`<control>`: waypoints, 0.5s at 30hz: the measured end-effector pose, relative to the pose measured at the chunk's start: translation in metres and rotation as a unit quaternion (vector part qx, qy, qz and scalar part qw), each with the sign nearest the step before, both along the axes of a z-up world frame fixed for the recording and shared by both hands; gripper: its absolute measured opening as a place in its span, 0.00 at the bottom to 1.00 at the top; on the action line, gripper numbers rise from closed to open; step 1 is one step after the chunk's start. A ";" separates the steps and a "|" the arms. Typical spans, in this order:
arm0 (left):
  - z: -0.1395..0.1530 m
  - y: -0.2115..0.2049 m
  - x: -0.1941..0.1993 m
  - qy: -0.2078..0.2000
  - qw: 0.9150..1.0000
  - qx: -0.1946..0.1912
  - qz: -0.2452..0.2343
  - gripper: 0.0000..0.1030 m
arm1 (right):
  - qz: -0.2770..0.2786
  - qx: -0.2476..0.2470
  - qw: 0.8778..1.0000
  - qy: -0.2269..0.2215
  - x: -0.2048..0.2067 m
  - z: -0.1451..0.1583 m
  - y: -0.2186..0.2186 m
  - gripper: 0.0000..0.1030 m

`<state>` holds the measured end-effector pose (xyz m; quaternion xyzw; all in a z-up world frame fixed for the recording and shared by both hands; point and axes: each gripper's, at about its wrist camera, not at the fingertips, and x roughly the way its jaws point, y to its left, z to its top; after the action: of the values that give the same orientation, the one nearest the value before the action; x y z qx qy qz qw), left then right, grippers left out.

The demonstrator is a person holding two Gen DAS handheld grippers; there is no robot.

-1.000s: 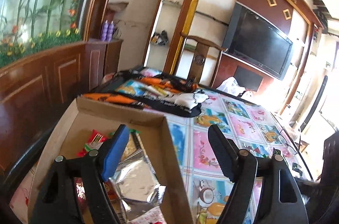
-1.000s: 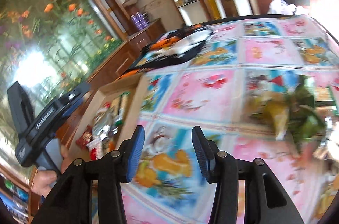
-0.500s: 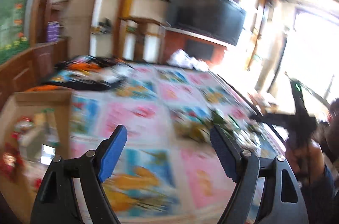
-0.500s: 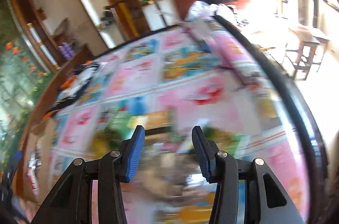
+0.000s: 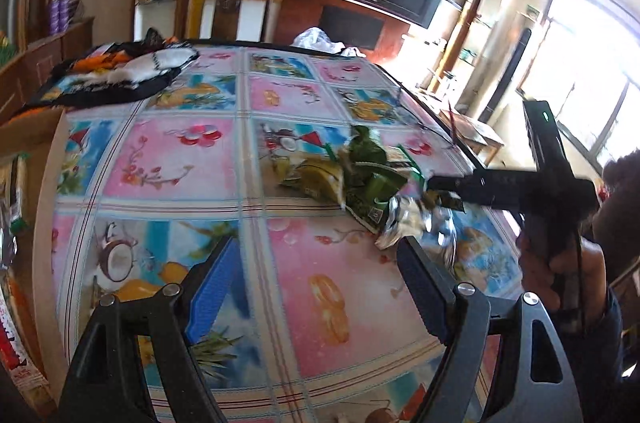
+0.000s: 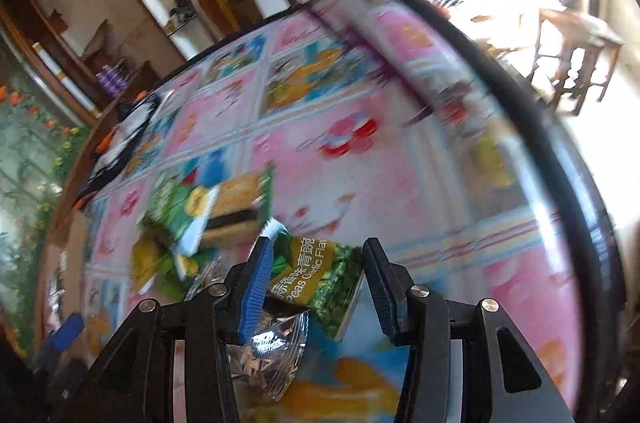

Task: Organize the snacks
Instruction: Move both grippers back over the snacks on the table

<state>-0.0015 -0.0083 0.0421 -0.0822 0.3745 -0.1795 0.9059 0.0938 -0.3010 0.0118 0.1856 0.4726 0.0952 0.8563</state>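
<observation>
While we are holding both grippers over the patterned tablecloth [image 5: 172, 159], our left gripper [image 5: 316, 287] is hanging with its jaws spread wide and nothing between them, only bare cloth showing below. Our right gripper [image 6: 316, 287] is sitting low over the heap of snack packets [image 5: 360, 179], its jaws standing at a middling width around the green garlic-pea packet [image 6: 324, 283]; we are seeing the packet between the pads, yet we cannot tell whether they are pressing on it. Just beneath that packet a crumpled silver wrapper [image 6: 268, 355] is lying, and more green packets [image 6: 204, 215] are resting beside it toward the left. At the left edge of the left wrist view the cardboard box [image 5: 36, 183] is standing on the table, well apart from the heap.
</observation>
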 end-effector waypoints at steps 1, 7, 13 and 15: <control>-0.002 0.006 0.003 0.010 1.000 -0.012 0.005 0.77 | 0.026 0.022 0.999 0.011 -0.002 -0.003 0.011 0.49; -0.005 0.015 0.009 0.032 0.999 -0.039 0.017 0.77 | 0.154 0.115 0.980 0.043 -0.009 -0.007 0.058 0.50; -0.010 0.003 0.010 0.057 0.997 -0.039 -0.020 0.81 | 0.124 0.074 0.989 0.027 -0.015 -0.001 0.053 0.50; -0.014 -0.005 0.009 0.070 0.997 -0.024 -0.033 0.83 | 0.118 0.066 0.991 0.020 -0.018 0.001 0.050 0.50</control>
<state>0.0076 -0.0131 0.0284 -0.1037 0.4350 -0.2125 0.8688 0.0756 -0.2511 0.0127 0.1867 0.5008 0.2228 0.8153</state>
